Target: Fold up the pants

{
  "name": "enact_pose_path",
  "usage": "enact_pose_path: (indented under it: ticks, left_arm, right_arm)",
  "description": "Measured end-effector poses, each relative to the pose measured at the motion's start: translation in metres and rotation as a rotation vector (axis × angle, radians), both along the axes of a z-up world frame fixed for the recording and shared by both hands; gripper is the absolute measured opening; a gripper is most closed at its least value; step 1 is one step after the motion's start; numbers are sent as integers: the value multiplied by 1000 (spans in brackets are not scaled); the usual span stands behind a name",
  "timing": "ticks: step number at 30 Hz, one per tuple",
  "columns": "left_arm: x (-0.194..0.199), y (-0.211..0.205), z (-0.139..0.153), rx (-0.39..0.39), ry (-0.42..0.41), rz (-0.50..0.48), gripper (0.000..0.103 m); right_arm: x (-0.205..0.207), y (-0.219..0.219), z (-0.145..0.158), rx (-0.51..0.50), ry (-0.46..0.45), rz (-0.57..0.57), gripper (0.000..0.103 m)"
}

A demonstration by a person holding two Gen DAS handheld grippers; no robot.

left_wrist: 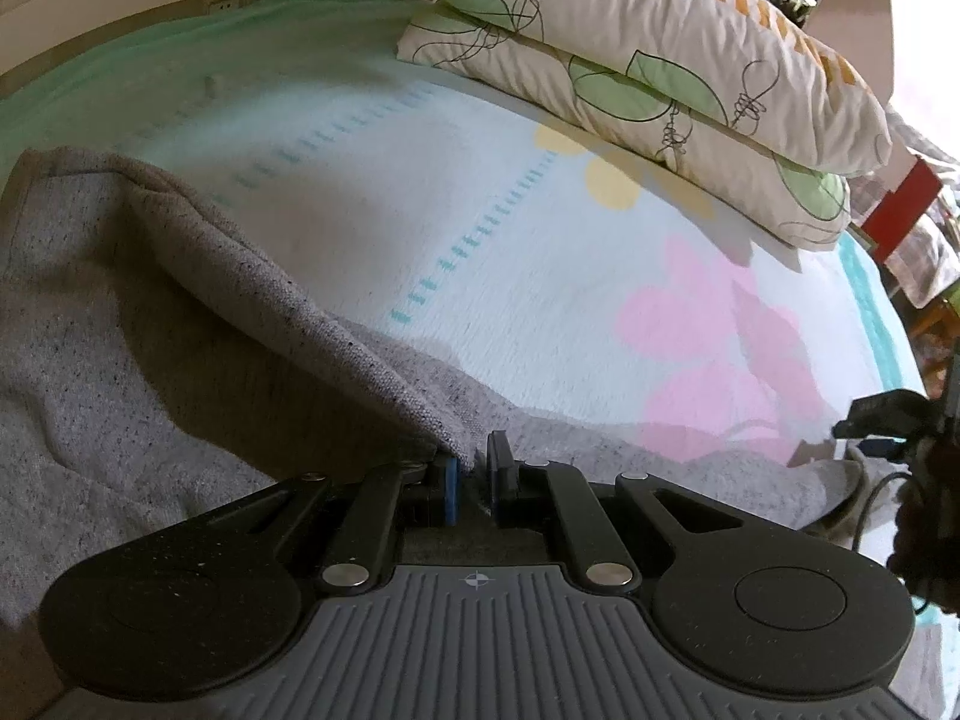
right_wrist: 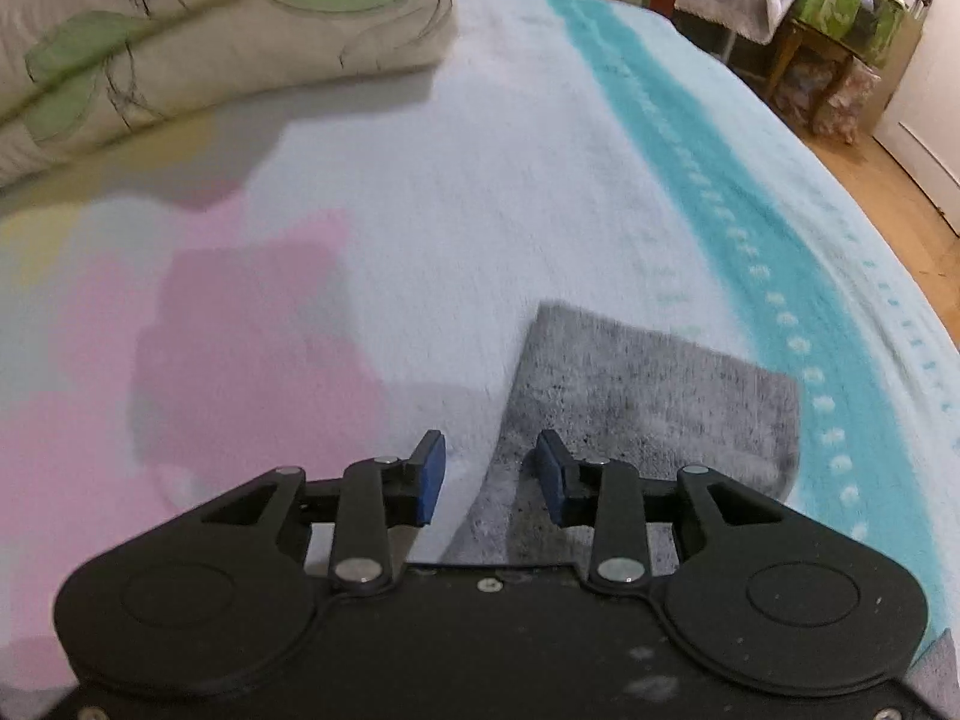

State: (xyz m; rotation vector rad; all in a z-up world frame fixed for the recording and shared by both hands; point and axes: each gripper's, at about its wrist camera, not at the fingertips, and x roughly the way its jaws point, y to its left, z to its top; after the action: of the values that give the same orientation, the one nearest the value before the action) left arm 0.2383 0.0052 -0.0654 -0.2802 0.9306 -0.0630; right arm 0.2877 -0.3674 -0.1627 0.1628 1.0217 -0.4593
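The left gripper [left_wrist: 474, 468] has its jaws pinched on a fold of the speckled grey knit pants [left_wrist: 150, 324], lifting it off the bed's pastel floral blanket [left_wrist: 540, 276]. The right gripper [right_wrist: 489, 474] hovers with jaws parted and empty over the pants' leg end. Beyond lies a leaf-printed white pillow [left_wrist: 660, 60].

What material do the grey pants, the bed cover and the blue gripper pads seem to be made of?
Grey pants: probably a soft knit, matte, with dark flecks and limp folds.
Bed cover: looks like fuzzy terry or fleece, matte, with printed pastel shapes.
Blue pads on the right gripper: likely rubber or foam, smooth and dull; I cannot tell which.
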Motion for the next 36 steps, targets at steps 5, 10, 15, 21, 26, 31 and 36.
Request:
enact_pose_path:
  ticks: [5,10,15,21,26,31,36]
  left_arm:
    - [-2,2,11,-7,-24,7,9]
    - [-17,2,36,-2,-90,4,9]
    - [-53,-1,67,19,-177,-9,9]
    - [-119,-6,79,45,-227,-36,8]
    - [-161,-21,55,86,-160,-98,8]
    - [-170,-17,18,69,-9,-104,9]
    - [-165,-11,10,104,28,-101,9]
  right_arm:
    - [-9,-16,11,31,13,17,4]
    - [-50,-42,61,71,-160,31,2]
    - [-119,-68,119,99,-339,26,2]
    - [-205,-99,143,188,-422,-34,2]
    - [-270,-104,111,262,-390,-106,2]
    - [-307,-98,59,334,-294,-171,2]
    - [-326,-89,38,368,-256,-186,9]
